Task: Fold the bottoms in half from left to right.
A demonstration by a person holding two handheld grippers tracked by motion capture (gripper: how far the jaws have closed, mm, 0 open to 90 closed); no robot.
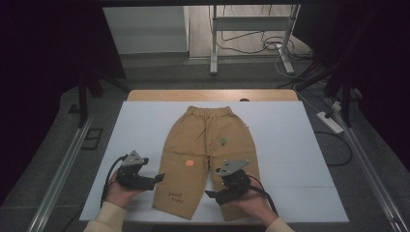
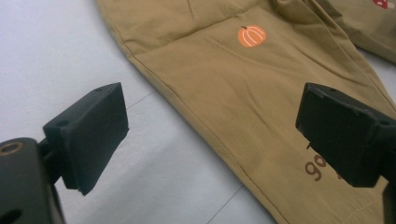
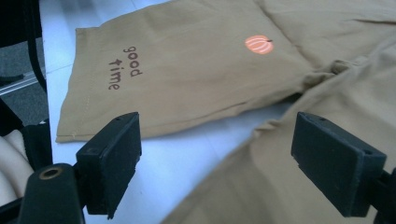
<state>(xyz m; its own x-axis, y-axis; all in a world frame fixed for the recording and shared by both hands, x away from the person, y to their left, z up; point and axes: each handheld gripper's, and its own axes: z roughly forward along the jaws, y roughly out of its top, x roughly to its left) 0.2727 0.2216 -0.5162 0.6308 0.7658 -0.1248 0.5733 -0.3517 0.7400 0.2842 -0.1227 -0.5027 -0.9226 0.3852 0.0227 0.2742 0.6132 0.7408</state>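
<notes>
The worktop (image 1: 300,159) is covered by a white sheet, and the trousers (image 1: 203,145) are laid flat on it, front up, waistband at the far edge and leg hems toward the person. This spread layout is judged to serve folding: each leg is exposed and reachable from the near side.

The left tool (image 1: 155,179) is held low over the white sheet, just beside the outer seam of the left leg. In the left gripper view its jaws stand wide apart with nothing between them; the seam runs diagonally between the two pads, and the pumpkin print (image 2: 251,36) lies beyond them.

The right tool (image 1: 212,195) is held over the inner edge of the right leg, near the hem. Its jaws are likewise spread wide and hold nothing. The "good time" lettering (image 3: 124,66) lies ahead, on the other leg.
</notes>
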